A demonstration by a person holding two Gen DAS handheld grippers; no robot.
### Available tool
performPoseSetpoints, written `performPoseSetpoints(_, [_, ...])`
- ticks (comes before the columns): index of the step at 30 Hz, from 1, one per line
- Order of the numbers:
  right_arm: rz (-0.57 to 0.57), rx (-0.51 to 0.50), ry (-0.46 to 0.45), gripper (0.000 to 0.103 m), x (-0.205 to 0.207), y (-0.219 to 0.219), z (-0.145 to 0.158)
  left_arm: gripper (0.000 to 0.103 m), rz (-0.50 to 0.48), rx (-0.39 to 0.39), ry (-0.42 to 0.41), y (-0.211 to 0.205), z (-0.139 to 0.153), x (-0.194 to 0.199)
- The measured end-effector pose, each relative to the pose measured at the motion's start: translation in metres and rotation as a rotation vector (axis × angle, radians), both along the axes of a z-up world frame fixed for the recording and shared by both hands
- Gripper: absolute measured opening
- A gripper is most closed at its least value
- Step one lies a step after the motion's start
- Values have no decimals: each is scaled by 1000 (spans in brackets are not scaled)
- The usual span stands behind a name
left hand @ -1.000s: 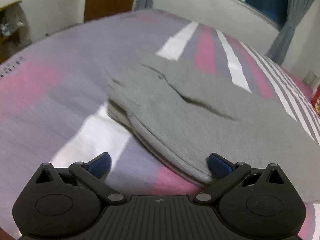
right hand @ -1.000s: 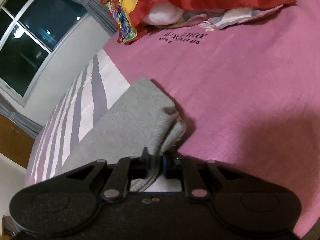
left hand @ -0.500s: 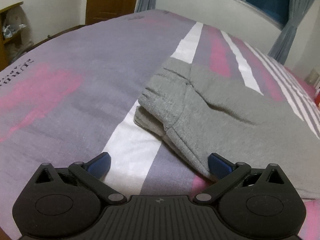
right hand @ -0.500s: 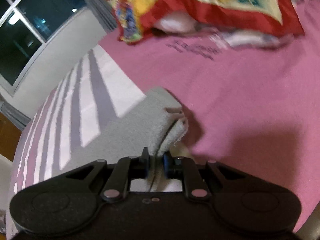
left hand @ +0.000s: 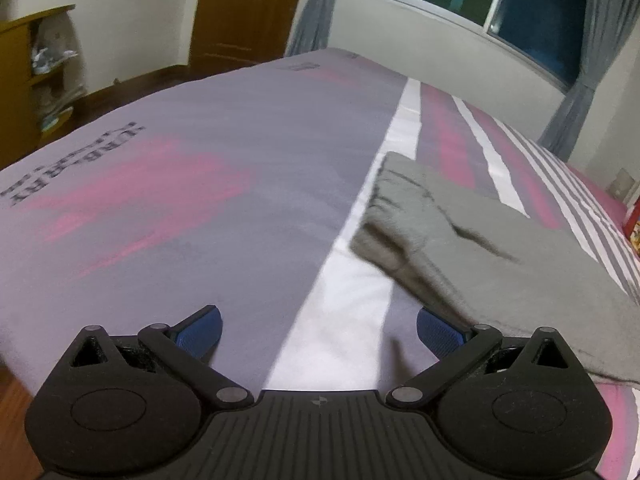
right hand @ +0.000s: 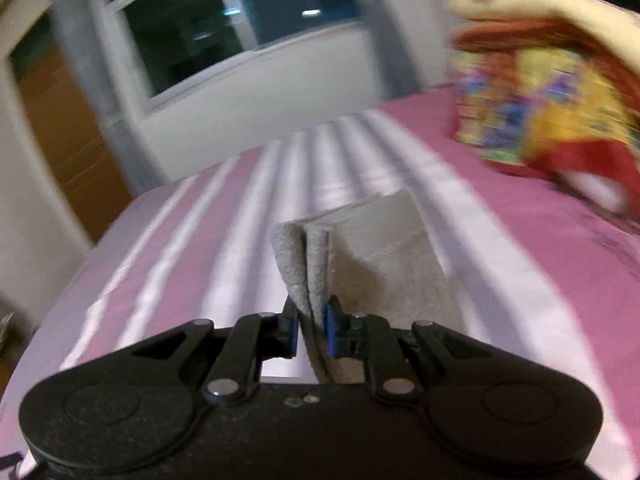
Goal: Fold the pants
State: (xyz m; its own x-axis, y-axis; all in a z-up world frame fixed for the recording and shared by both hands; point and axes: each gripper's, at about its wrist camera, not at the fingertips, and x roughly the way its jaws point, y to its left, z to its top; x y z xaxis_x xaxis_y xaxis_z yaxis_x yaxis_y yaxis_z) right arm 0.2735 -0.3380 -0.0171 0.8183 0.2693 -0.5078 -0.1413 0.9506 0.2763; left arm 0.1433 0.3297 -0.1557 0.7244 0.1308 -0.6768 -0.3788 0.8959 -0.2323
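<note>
Soft grey fleece pants (left hand: 500,256), already doubled into a thick, fuzzy stack, are spread on the bedsheet (left hand: 224,184), a smooth cloth of lilac, pink and white stripes with dark lettering printed at the left. In the left wrist view the rounded, folded end of the pants is seen lying across the broad white stripe, to the right of centre. The left gripper (left hand: 318,330) is held with its jaws spread wide and nothing between them; its blue ribbed right pad (left hand: 440,334) is just beside the near edge of the fleece, though contact cannot be told. Only bare sheet is seen ahead of the left pad.

In the right wrist view, much blurred, two layered edges of the pants (right hand: 360,248) are stood up on end and pinched between the clenched jaws of the right gripper (right hand: 312,330), the rest of the cloth trailing away towards the far right over the striped sheet.

A red, yellow and blue patterned pillow (right hand: 552,120) is seen at the far right, well apart from the pants. A dark window (left hand: 500,12), grey curtains (left hand: 580,72), a brown wooden door (left hand: 248,12) and a wooden shelf (left hand: 24,80) are ranged along the walls beyond the bed.
</note>
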Motion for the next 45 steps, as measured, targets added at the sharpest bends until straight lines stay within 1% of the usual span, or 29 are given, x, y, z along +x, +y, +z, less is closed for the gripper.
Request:
performPoseSetpoints(3, [125, -39, 13, 13, 11, 63, -12, 103, 11, -2, 5, 6, -4, -13])
performPoseSetpoints(7, [304, -116, 62, 13, 13, 136, -47, 103, 21, -5, 9, 11, -10, -26])
performPoseSetpoints(9, [367, -173, 99, 13, 7, 163, -68, 103, 24, -6, 11, 13, -12, -32])
performPoseSetpoints(11, [405, -245, 102, 13, -2, 179, -84, 103, 26, -9, 10, 14, -14, -37])
performPoseSetpoints(14, [448, -310, 64, 13, -20, 188, -98, 103, 22, -1, 13, 12, -17, -38])
performPoseSetpoints(17, [480, -416, -29, 13, -42, 198, -104, 103, 16, 11, 19, 8, -19, -37])
performPoseSetpoints(18, [493, -430, -48, 13, -47, 199, -104, 103, 13, 11, 19, 7, -20, -36])
performPoseSetpoints(20, [516, -446, -60, 13, -50, 200, -108, 103, 13, 6, 16, 4, -20, -36])
performPoseSetpoints(21, [531, -470, -68, 13, -53, 203, -110, 103, 12, 4, 14, 3, -20, -36])
performPoseSetpoints(22, [543, -490, -72, 13, -62, 208, -110, 103, 10, 3, 13, 1, -20, -37])
performPoseSetpoints(24, [559, -510, -90, 13, -67, 209, -112, 103, 6, 3, 11, -1, -20, -38])
performPoseSetpoints(29, [592, -527, -93, 13, -72, 221, -118, 103, 4, 3, 18, -5, -20, -42])
performPoseSetpoints(33, [628, -559, -59, 14, -74, 226, -134, 103, -4, 4, 24, -9, -19, -45])
performPoseSetpoints(35, [634, -561, -70, 15, -81, 223, -139, 103, -9, 7, 28, -11, -18, -45])
performPoseSetpoints(38, [637, -554, -80, 15, -86, 218, -140, 103, -16, 12, 39, -15, -17, -45])
performPoseSetpoints(41, [655, -538, -75, 21, -86, 217, -138, 103, -25, 7, 34, -22, -13, -44])
performPoseSetpoints(42, [678, -529, -67, 26, -88, 217, -138, 103, -29, 5, 30, -25, -11, -43])
performPoseSetpoints(43, [697, -514, -64, 26, -91, 217, -136, 103, -35, 5, 24, -29, -8, -42])
performPoseSetpoints(45, [734, -444, -50, 27, -93, 207, -129, 103, -57, -1, 8, -40, -2, -36])
